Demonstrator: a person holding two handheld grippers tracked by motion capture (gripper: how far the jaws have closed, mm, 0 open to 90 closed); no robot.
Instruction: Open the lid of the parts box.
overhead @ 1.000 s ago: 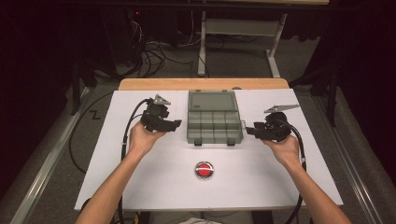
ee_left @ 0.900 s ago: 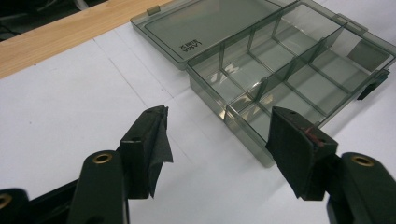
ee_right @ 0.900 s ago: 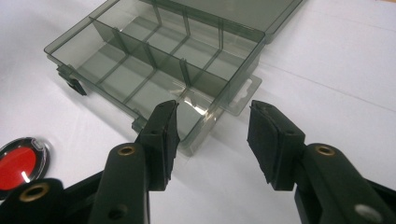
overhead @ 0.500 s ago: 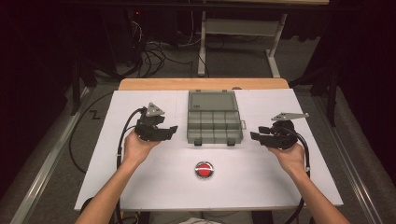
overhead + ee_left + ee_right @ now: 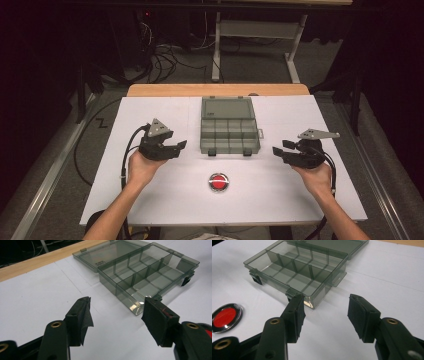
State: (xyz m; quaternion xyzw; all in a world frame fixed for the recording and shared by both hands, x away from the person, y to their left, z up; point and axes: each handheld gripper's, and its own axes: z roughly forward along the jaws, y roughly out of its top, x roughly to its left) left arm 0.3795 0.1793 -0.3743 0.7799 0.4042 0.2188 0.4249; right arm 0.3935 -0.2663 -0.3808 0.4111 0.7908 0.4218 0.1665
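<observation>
Now both grippers, left gripper [image 5: 176, 146] and right gripper [image 5: 279, 150], hover wide open, flanking the compartment box [image 5: 230, 135].

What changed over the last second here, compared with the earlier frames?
Both grippers drew back from the open compartment box, outward and toward the person: the left gripper leftward, the right gripper rightward. Both have open jaws, holding nothing. The box and red button stayed put.

I see small dark print on the open lid [image 5: 110, 255] of my organizer box, too blurred to read.
</observation>
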